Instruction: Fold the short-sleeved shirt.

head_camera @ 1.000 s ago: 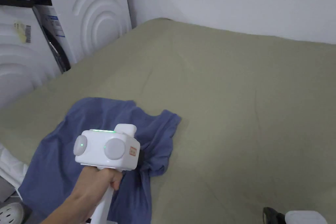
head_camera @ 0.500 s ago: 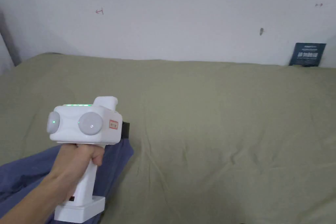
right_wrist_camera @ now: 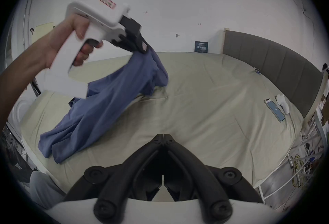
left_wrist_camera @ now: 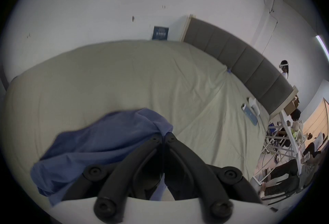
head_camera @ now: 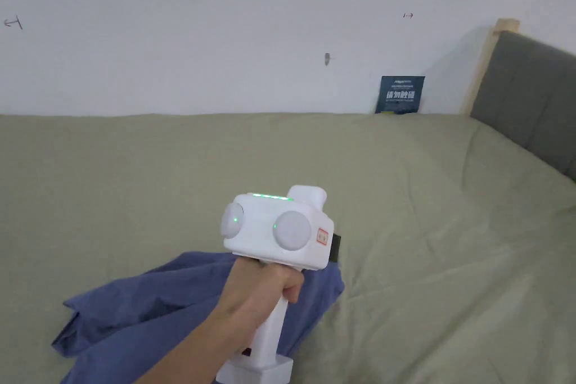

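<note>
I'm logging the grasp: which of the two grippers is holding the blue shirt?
The left gripper, in the raised hand: its jaws are shut on the shirt, lifting one end off the bed. The right gripper is shut on nothing.

Left gripper (right_wrist_camera: 144, 49) clamps blue shirt (right_wrist_camera: 106, 103), lifting one end off bed (right_wrist_camera: 204, 103). Right gripper (right_wrist_camera: 162, 136) closed, empty, near. Phone (right_wrist_camera: 274, 109) far right.
</note>
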